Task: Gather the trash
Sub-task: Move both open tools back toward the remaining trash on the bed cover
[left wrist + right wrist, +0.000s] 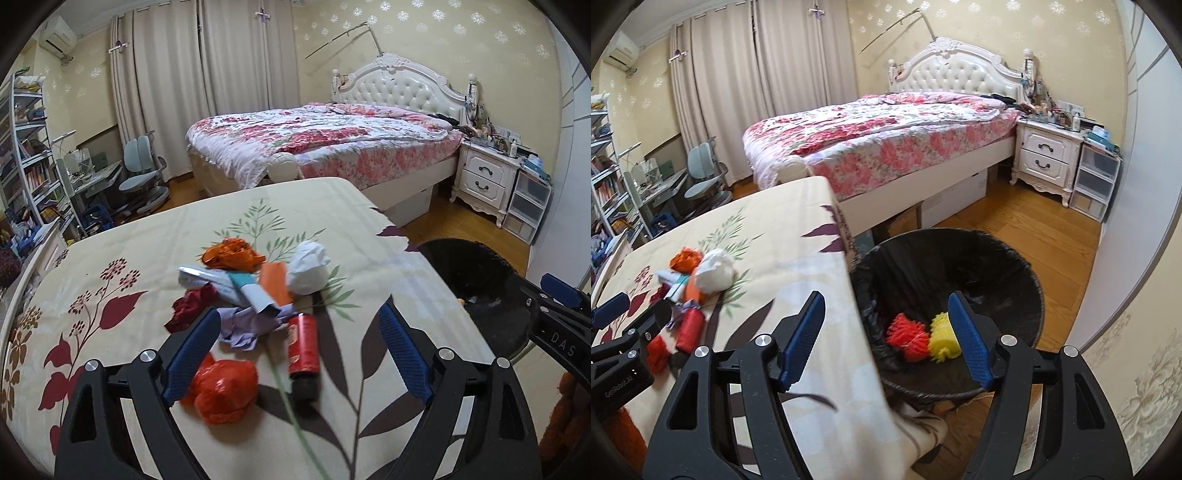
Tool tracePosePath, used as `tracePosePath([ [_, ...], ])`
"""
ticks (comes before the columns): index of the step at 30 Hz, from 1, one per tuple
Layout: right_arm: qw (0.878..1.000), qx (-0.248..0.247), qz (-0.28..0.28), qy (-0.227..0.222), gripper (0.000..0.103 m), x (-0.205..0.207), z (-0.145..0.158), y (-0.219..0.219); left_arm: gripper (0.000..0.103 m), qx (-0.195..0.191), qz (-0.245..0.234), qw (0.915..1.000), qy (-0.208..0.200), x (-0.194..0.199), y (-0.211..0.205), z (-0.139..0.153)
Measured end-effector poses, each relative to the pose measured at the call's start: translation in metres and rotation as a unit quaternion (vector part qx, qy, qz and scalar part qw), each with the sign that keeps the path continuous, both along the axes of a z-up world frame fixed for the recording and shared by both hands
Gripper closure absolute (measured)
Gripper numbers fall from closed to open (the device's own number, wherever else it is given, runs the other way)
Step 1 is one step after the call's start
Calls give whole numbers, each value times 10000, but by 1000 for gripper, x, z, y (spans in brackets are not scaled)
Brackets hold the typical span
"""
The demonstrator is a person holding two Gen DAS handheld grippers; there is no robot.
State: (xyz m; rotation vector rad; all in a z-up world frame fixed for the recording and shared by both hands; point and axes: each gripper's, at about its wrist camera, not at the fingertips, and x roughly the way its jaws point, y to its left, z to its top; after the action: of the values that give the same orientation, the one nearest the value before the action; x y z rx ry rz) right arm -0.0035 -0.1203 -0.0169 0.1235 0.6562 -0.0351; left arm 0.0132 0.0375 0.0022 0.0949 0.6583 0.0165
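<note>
The left gripper (295, 343) stood released over the crumpled trash pile (255, 291); the right gripper (886, 332) stood released, empty, black-lined round bin (1015, 258) at 1 o'clock

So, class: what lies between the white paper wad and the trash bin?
Only bare floral tablecloth lies between the white paper wad and the trash bin, seen in the right wrist view.

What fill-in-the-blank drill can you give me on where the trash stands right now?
1. Both sets of tongs, left tongs and right tongs, are ____ and hold nothing.
2. The red spiky piece and the yellow spiky piece lie inside the ____.
3. The white crumpled paper lies on the ____.
4. The black-lined trash bin stands on the ____ beside the table.

Missing words: open; trash bin; table; floor
</note>
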Motion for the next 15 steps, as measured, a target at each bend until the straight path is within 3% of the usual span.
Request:
tracePosePath([
  [7, 9992, 9, 391, 73, 36, -10, -4, 35, 16, 8, 393, 9992, 2, -23, 40, -7],
  [15, 9968, -58, 780, 175, 35, -10, -9, 70, 16, -19, 527, 9984, 223, -22, 58, -23],
])
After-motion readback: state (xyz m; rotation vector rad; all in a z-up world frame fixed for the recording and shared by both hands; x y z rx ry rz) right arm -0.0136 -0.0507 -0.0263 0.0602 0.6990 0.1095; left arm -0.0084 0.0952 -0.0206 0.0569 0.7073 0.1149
